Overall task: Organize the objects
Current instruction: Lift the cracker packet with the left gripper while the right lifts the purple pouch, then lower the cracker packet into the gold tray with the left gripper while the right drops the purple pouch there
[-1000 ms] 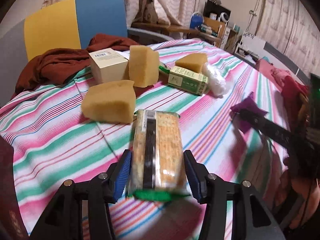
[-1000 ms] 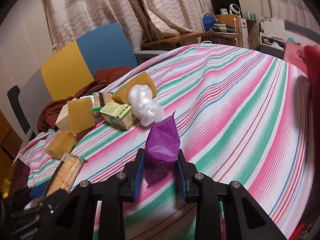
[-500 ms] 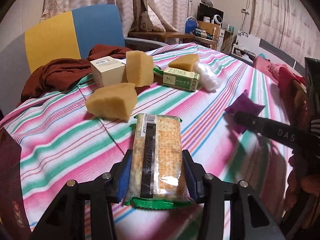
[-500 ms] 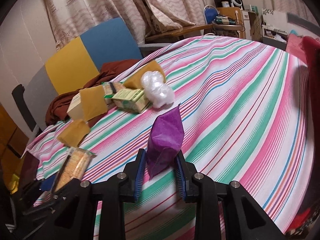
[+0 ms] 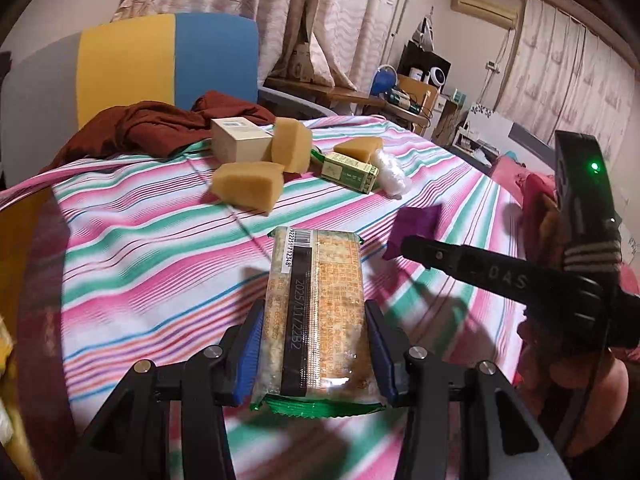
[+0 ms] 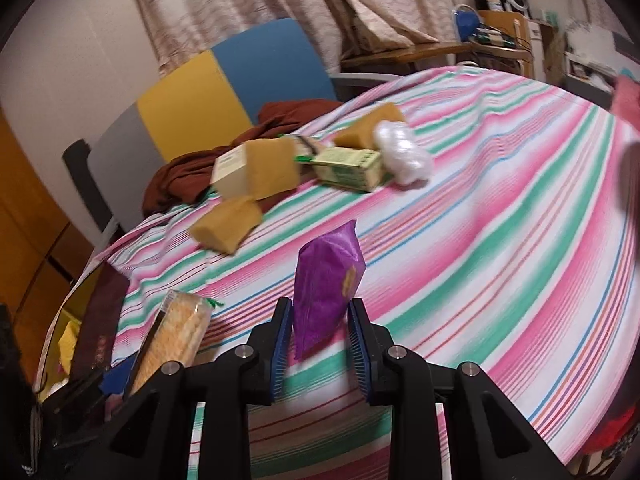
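between blue pads (image 5: 251,354), crinkly cracker packet (image 5: 318,316).

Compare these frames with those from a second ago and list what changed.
Both grippers lifted and drew back from the pile: the left gripper still clamps the cracker packet, the right gripper still clamps the purple pouch. Nothing was released. The sponges, green box and plastic wad stayed put.

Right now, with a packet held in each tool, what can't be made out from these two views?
- Cracker packet: its underside and near end are hidden by the left tool, left wrist view.
- Purple pouch: its print is motion-blurred, right wrist view; its lower part sits behind the right tool.
- Green carton: its lettering is too small.
- Items at the lower left edge: cut off by the frame in both views.
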Action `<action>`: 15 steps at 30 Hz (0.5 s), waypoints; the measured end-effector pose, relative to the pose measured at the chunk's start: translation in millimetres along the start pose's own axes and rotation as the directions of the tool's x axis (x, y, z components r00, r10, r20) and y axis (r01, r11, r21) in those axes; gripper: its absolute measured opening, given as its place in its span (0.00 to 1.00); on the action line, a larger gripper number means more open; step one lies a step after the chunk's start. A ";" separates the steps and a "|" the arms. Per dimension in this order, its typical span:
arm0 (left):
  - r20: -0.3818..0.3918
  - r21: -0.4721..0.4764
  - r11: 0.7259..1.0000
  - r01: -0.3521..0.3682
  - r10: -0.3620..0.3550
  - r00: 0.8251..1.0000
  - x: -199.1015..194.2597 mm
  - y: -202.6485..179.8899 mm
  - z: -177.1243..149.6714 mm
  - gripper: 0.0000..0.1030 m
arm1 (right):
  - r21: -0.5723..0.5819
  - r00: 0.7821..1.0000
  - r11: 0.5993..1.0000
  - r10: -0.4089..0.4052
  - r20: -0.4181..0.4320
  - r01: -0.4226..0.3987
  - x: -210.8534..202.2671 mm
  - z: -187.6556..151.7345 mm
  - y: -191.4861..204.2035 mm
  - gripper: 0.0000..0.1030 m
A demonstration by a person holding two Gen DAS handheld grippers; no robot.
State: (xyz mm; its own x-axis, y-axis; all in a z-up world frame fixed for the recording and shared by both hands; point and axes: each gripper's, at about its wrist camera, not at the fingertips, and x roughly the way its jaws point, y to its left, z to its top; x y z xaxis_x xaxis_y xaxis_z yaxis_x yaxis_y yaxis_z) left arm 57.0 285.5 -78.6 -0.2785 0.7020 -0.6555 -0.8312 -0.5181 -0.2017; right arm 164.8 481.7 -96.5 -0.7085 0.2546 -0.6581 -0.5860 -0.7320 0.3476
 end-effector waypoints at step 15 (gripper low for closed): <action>0.174 -0.164 0.984 -0.069 0.098 0.980 -106.1 64.1 -11.4 0.46 | -0.246 0.986 0.956 0.165 -0.005 -0.161 -22.4 -11.7 104.0 0.24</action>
State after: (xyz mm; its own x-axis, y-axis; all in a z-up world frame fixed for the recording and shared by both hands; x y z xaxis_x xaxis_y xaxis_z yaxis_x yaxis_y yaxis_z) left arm 38.8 172.2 -30.3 -0.4379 0.7225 -0.5350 -0.7199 -0.6383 -0.2727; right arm 124.4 392.5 -53.5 -0.7932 0.1272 -0.5955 -0.3492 -0.8962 0.2737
